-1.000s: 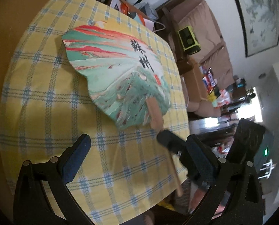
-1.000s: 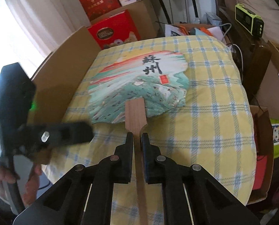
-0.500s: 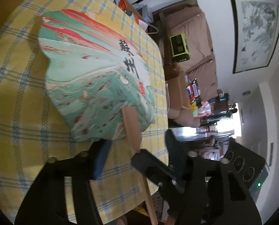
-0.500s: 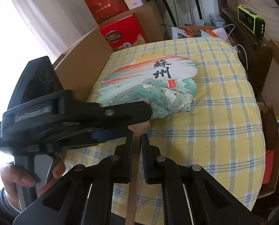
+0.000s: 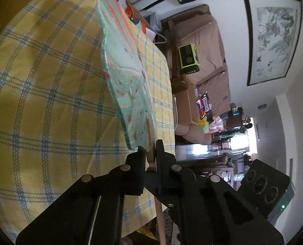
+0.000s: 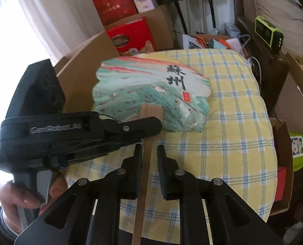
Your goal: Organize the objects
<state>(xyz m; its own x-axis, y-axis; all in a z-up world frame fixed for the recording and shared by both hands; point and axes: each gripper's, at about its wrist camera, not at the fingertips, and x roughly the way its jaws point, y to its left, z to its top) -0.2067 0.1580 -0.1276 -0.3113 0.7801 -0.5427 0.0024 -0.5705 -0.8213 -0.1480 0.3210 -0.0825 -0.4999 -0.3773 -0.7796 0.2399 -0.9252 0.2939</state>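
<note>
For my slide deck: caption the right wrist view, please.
Handover: left gripper clamps the painted fan's wooden handle as the right gripper opens around it.

Fan (image 6: pixel 151 89): matt painted paper or fabric face; handle (image 6: pixel 146 163) of smooth bare wood, between the fingers. Tablecloth (image 6: pixel 233 122) beneath: woven checked cloth. Grippers (image 5: pixel 150 153): matt black plastic, metal pins.
</note>
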